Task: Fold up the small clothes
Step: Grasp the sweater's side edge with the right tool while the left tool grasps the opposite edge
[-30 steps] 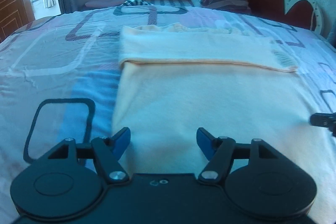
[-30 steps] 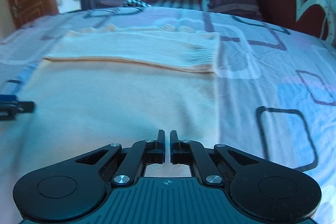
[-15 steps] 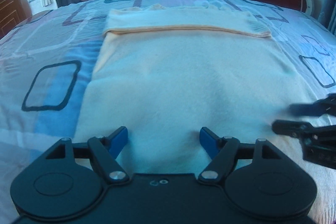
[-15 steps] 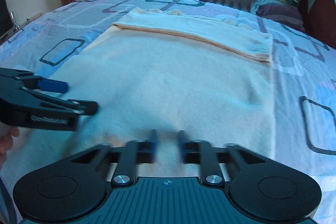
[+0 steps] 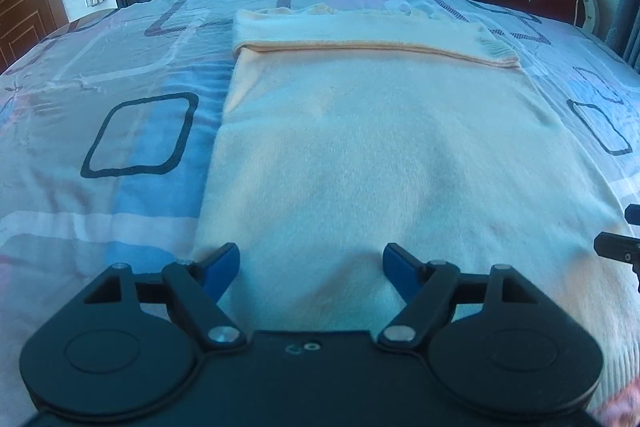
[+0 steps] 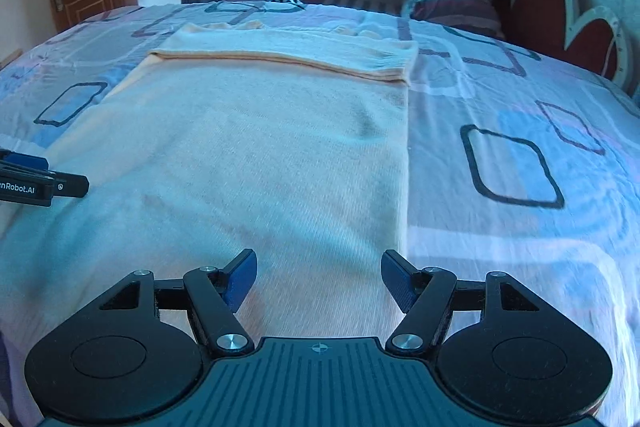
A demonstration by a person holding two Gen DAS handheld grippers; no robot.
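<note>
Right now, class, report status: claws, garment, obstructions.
Left claw open; right claw just opened, empty. Pale peach knit sweater flat, sleeves folded across. Nothing in the way.

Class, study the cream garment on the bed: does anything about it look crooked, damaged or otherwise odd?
Nothing stands out. The cream garment lies flat on the bedspread, its folded sleeve lying straight across the far end. Only a shallow crease shows near its right edge.

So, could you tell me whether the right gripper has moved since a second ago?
Yes. The right gripper has drawn back from the sweater's folded band toward its near edge; its jaws, just opening, hold nothing.
</note>
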